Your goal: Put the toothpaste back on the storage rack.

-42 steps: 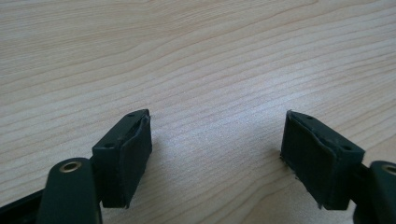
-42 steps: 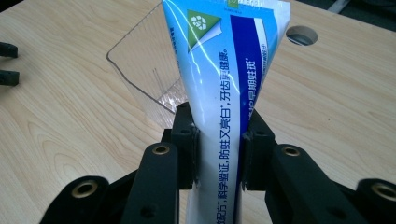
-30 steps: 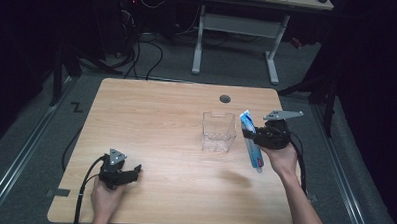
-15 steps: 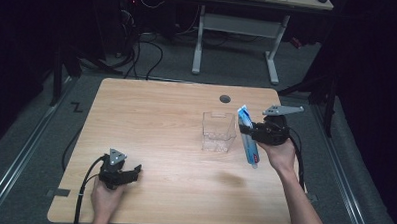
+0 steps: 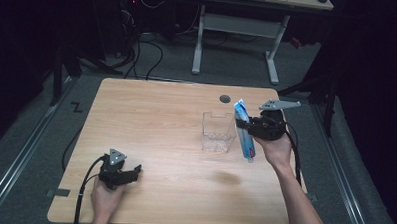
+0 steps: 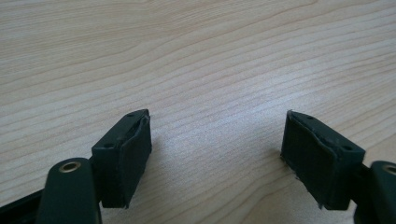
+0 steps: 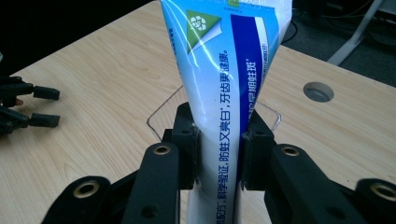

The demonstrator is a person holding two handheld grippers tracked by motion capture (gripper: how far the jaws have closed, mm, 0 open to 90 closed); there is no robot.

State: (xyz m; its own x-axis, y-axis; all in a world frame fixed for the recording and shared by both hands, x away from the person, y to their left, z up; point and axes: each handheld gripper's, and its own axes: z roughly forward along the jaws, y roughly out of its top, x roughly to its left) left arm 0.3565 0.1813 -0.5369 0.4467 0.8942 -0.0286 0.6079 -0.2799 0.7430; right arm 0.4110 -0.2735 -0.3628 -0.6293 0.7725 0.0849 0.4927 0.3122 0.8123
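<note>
A blue and white toothpaste tube (image 5: 245, 131) hangs clear of the table at the right, held near upright with its flat end up. My right gripper (image 5: 247, 126) is shut on its middle; in the right gripper view both pads (image 7: 189, 149) press the tube (image 7: 224, 88). Just left of the tube stands a clear plastic cup (image 5: 218, 131), whose rim (image 7: 161, 112) shows behind it. My left gripper (image 5: 133, 171) rests on the table near the front left, open; its black pads (image 6: 128, 156) stand wide apart over bare wood.
The wooden table (image 5: 151, 120) has a round cable hole (image 5: 225, 98) at its far edge behind the cup. A cable (image 5: 84, 188) trails from the left gripper off the front edge. A white desk frame (image 5: 234, 38) stands on the floor beyond.
The right gripper has lifted the toothpaste tube and carried it a little left, toward the cup. The left gripper has stayed where it was.
</note>
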